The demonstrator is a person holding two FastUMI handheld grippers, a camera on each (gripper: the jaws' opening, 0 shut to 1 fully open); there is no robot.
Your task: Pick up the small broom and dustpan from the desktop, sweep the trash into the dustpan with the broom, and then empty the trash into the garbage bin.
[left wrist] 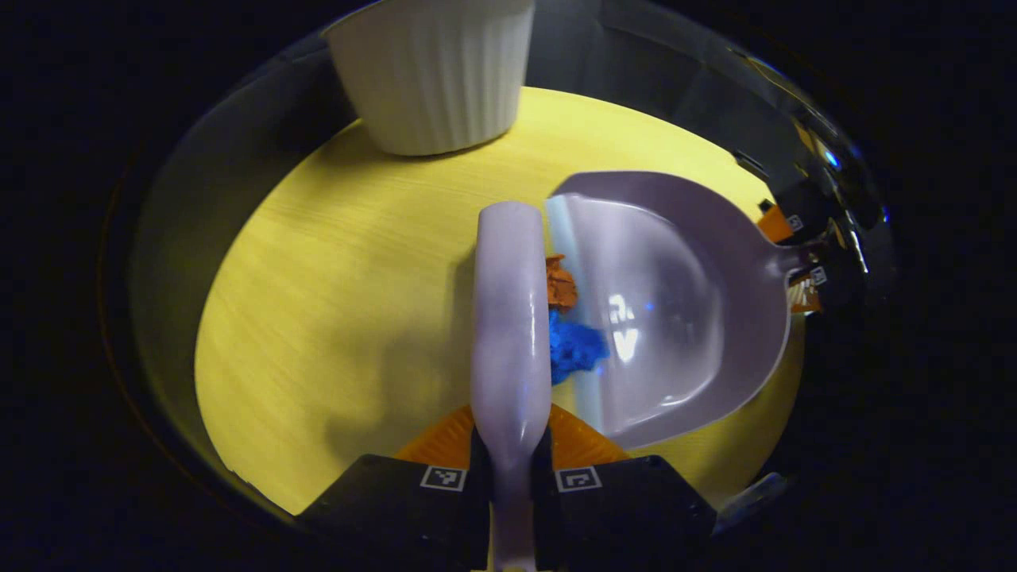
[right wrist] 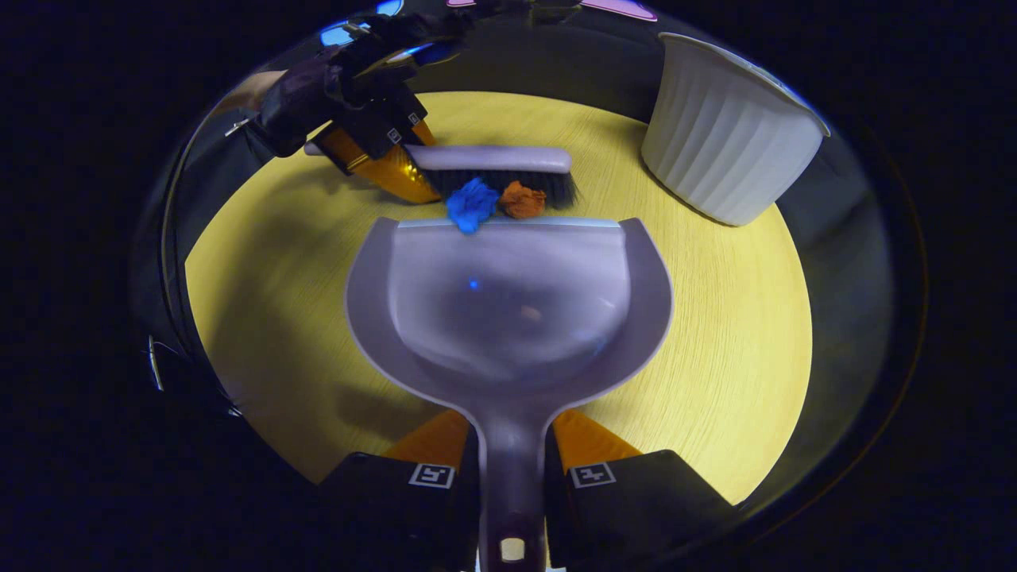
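Left gripper (left wrist: pixel 512 469) clamped on broom (left wrist: pixel 510 318) handle, which runs up between its fingers. Right gripper (right wrist: pixel 512 469) clamped on dustpan (right wrist: pixel 508 306) handle, pan spread flat on the yellow table (right wrist: pixel 715 334) straight ahead of its fingers. Broom bristles sit against dustpan's front lip. Blue scrap (right wrist: pixel 470 204) and orange scrap (right wrist: pixel 522 199) pinched between bristles and lip, blue one just overlapping the lip. White ribbed bin (right wrist: pixel 727 147) stands near table's far edge, apart from dustpan.

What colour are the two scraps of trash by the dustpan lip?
One blue scrap, one orange scrap; clearest in the right gripper view.
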